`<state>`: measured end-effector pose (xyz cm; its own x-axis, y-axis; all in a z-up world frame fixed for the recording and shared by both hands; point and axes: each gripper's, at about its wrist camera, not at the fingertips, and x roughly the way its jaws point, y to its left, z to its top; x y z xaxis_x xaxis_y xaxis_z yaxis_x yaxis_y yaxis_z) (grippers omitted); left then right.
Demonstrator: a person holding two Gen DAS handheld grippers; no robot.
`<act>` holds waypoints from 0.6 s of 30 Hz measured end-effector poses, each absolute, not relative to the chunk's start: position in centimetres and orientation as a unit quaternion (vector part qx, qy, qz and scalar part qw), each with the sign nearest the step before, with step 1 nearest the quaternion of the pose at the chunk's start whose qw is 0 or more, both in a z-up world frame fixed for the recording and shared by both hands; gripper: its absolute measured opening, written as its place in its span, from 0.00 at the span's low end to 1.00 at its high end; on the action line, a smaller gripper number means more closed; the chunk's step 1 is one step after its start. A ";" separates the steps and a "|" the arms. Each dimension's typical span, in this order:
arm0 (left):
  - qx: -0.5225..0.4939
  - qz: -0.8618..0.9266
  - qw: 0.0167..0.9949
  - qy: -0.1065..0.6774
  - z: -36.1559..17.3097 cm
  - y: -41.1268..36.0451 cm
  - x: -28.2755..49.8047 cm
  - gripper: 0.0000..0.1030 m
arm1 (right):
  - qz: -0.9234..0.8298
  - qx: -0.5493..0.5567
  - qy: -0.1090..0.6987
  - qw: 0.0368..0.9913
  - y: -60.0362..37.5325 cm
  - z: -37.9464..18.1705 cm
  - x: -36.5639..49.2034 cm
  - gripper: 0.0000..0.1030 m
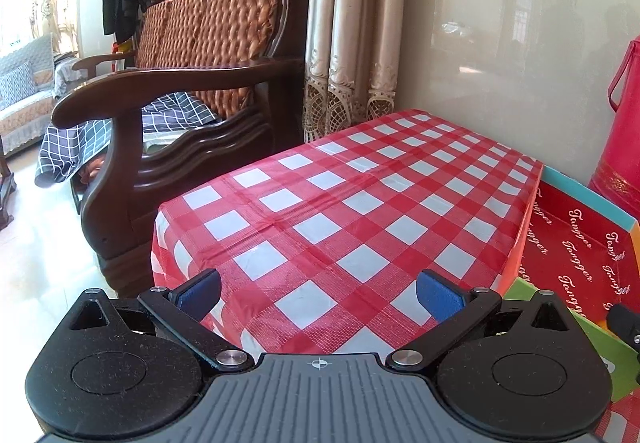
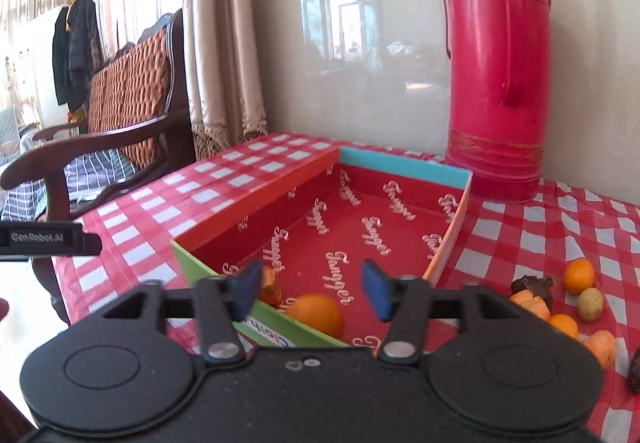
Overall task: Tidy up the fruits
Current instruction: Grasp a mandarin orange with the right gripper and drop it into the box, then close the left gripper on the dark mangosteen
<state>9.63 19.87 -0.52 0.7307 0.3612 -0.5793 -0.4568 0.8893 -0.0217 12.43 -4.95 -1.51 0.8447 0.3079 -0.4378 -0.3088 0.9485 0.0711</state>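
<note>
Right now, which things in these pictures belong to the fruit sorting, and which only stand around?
For the job:
box
orange in the box
loose fruits on the cloth
right gripper, open
left gripper, open

Only standing around:
red thermos
wooden chair
curtain

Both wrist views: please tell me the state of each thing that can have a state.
Left gripper: open, empty.
Right gripper: open, empty, over the box.
Box: open-topped, upright.
Orange: inside the box.
Loose fruits: on the tablecloth, outside the box.
Thermos: upright, capped.
</note>
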 end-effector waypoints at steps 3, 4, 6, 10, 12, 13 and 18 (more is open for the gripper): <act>-0.075 0.214 0.929 0.292 -0.4 19.2 9.7 1.00 | 0.147 0.007 0.199 0.969 -6.1 -0.3 11.3 0.73; -0.070 0.211 0.931 0.291 -0.4 18.8 9.7 1.00 | 0.142 0.010 0.194 0.971 -6.4 0.0 11.2 0.74; -0.060 0.203 0.934 0.286 -0.2 17.9 9.7 1.00 | 0.126 0.012 0.180 0.975 -7.4 0.7 10.7 0.82; -0.044 0.173 0.946 0.272 0.5 15.6 9.5 1.00 | 0.071 0.001 0.147 0.987 -10.2 1.8 9.1 0.94; -0.038 0.149 0.952 0.264 0.9 14.0 9.4 1.00 | 0.031 -0.007 0.134 0.990 -11.9 2.1 8.3 0.94; -0.035 0.135 0.956 0.259 1.2 13.1 9.3 1.00 | 0.011 -0.008 0.131 0.991 -12.9 2.2 7.9 0.94; -0.005 0.053 0.970 0.237 2.0 7.7 8.5 1.00 | -0.115 0.005 0.121 0.986 -18.1 2.1 5.9 0.94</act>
<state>8.49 7.65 1.98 0.8821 0.1011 -0.4601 -0.1058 0.9943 0.0154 5.94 -18.14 2.08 0.9442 -0.2248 -0.2406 0.2272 0.9737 -0.0183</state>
